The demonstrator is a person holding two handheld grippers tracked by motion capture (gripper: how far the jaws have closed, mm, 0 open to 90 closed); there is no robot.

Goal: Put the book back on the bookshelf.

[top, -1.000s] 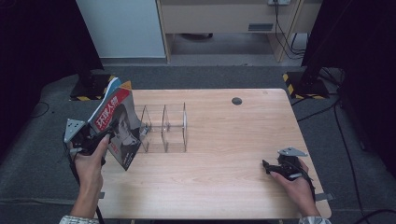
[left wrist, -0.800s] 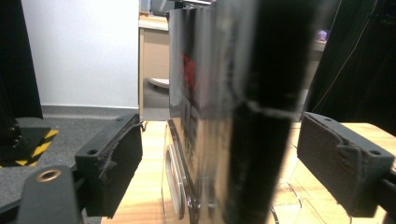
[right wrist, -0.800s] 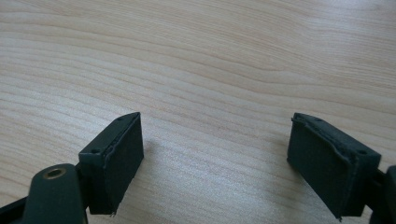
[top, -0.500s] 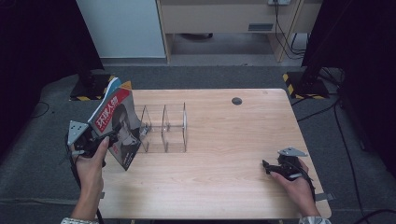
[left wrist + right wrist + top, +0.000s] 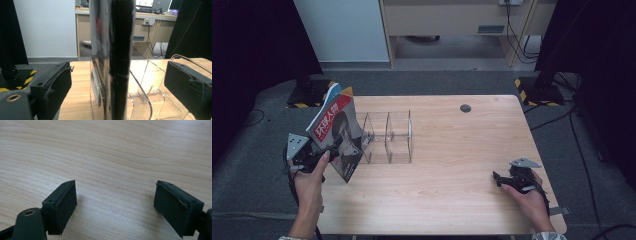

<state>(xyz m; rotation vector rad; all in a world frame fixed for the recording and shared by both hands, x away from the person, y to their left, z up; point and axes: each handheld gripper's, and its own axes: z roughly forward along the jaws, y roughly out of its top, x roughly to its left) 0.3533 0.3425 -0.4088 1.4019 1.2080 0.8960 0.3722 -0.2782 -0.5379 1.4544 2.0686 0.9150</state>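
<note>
A magazine [image 5: 332, 125] with a red-and-white cover stands tilted at the table's left edge, leaning on the left end of a clear acrylic rack [image 5: 389, 136]. My left gripper [image 5: 331, 150] reaches it from the left. In the left gripper view the magazine's dark edge [image 5: 117, 62] stands between the pads [image 5: 56, 90], with a gap on each side. These jaws have just been opening and the gripper is open. My right gripper [image 5: 498, 179] rests low at the table's near right. Its fingers [image 5: 62, 202] are spread wide over bare wood, so it is open with nothing between them.
The wooden table [image 5: 452, 150] has a small dark round insert [image 5: 465, 108] near its far edge. The rack's clear dividers [image 5: 147, 82] lie just past the magazine. Striped stand bases [image 5: 537, 90] sit on the grey floor beyond the table's corners.
My left hand has drawn back slightly toward the near edge, while the magazine stays leaning on the rack. The right hand has not moved.
</note>
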